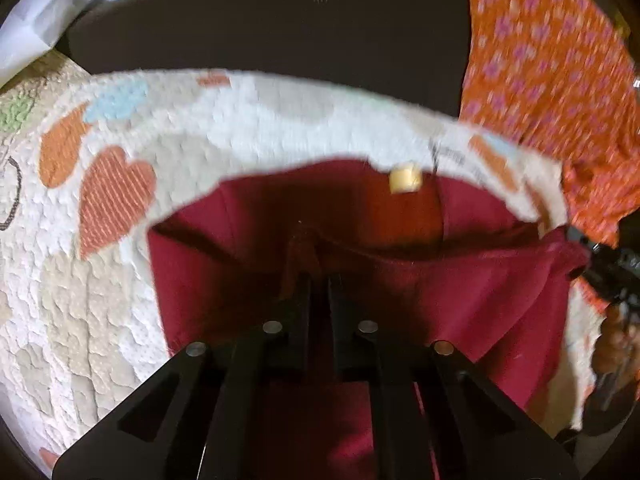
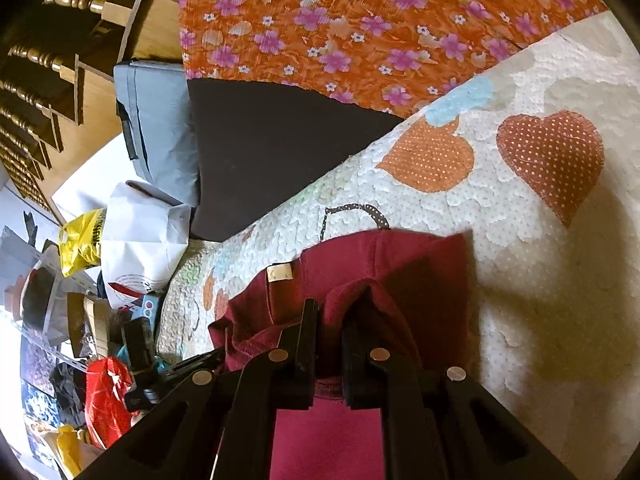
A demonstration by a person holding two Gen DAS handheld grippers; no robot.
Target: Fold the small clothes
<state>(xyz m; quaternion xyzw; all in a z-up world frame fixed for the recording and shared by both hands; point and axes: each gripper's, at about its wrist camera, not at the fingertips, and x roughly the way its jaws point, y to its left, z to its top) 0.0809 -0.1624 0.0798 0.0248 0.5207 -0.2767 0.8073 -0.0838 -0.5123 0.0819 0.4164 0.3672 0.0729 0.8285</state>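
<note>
A small dark red garment point(image 1: 440, 292) with a pale label point(image 1: 405, 177) hangs stretched between both grippers above a white quilt with hearts point(image 1: 100, 240). My left gripper point(image 1: 319, 280) is shut on one edge of the garment. The right gripper point(image 1: 608, 268) shows at the far right of the left wrist view, holding the other edge. In the right wrist view my right gripper point(image 2: 330, 308) is shut on a bunched edge of the red garment point(image 2: 400, 272), with the label point(image 2: 280, 271) to its left. The left gripper point(image 2: 196, 362) shows at lower left there.
An orange flowered cloth point(image 2: 360, 20) lies at the far side of the quilt point(image 2: 520, 240), next to a black cushion point(image 2: 272, 152). Beyond the bed edge are a grey pillow point(image 2: 156, 120), a white bag point(image 2: 140, 240), yellow and red plastic bags point(image 2: 104, 396) and a wooden railing point(image 2: 40, 80).
</note>
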